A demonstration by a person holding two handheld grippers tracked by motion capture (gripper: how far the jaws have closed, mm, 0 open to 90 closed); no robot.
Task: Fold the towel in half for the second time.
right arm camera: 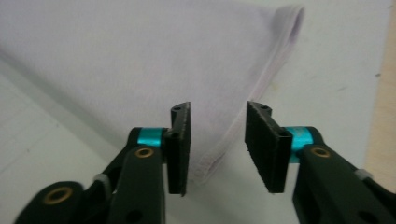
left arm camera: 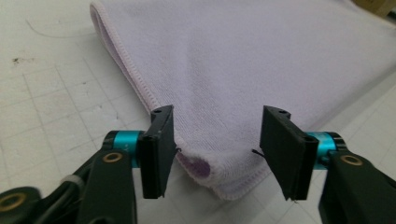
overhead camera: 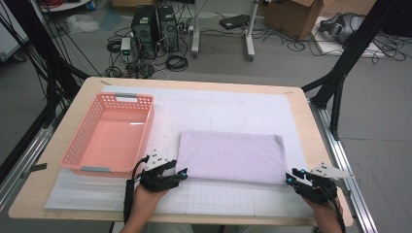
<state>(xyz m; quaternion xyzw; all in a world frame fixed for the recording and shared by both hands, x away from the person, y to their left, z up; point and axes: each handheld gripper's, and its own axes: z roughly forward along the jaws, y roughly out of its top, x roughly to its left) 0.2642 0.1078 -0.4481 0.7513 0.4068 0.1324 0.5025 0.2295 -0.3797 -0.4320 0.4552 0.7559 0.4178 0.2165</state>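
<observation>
A folded lilac towel (overhead camera: 231, 155) lies flat on the white gridded mat (overhead camera: 218, 104) in the middle of the table. My left gripper (overhead camera: 183, 173) is at the towel's near left corner. In the left gripper view that rounded corner (left arm camera: 219, 175) lies between the jaws of the left gripper (left arm camera: 217, 137), which stands open with a gap on each side. My right gripper (overhead camera: 294, 177) is at the near right corner. In the right gripper view the towel's hemmed edge (right arm camera: 224, 149) runs between the jaws of the right gripper (right arm camera: 218, 140), also open and not pressing on it.
A salmon-pink plastic basket (overhead camera: 77, 141), with nothing in it, stands on the mat left of the towel, close to the left hand. The wooden table edge (overhead camera: 311, 126) runs along the right. Cables, computer towers and boxes lie on the floor beyond.
</observation>
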